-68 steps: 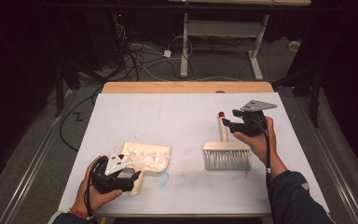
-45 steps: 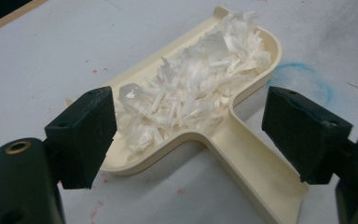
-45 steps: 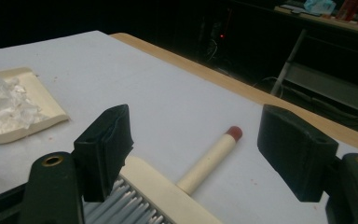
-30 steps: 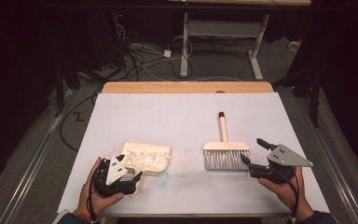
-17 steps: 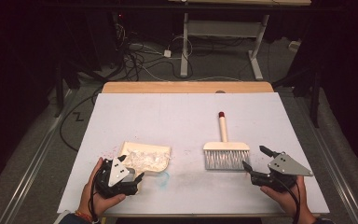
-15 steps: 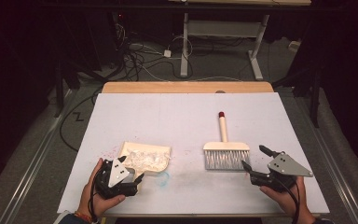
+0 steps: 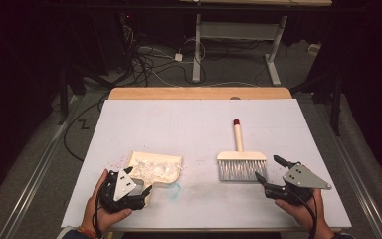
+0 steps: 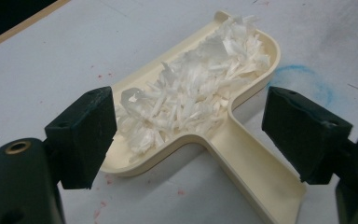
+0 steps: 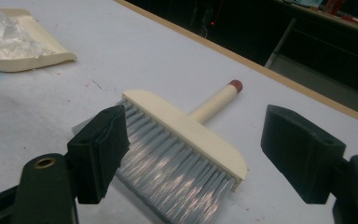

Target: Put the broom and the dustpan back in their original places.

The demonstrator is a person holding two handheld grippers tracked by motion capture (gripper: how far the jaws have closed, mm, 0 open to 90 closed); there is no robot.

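A cream dustpan (image 7: 155, 168) lies flat on the white table (image 7: 179, 124), and I describe the other places from it. The pan holds a heap of white shredded pieces (image 8: 191, 98), which fill most of its tray. Its handle (image 8: 261, 172) points toward the person's edge of the table. A faint blue ring mark (image 8: 303, 79) is on the table surface just beside the rounded corner of the dustpan, and some small red specks (image 7: 114, 160) are scattered on the side of the pan away from the brush.

The left gripper (image 7: 129, 191) rests at the handle end of the dustpan, held by the person's left hand (image 7: 97, 211). In the left gripper view its 2 black jaws stand wide apart, 1 on each side of the place where the handle joins the tray, and they grip nothing; if they touch the pan, I cannot tell.

A hand brush (image 7: 240, 162) with grey bristles (image 9: 168, 163), a cream head and a cream handle with a red tip (image 9: 235, 85) lies well apart from the dustpan, on its right side, with the handle pointing away from the person.

The right gripper (image 7: 273, 174) is beyond the brush as seen from the dustpan, near the end of the bristles, held by the right hand (image 7: 303, 211). Its 2 jaws are also wide apart and hold nothing.
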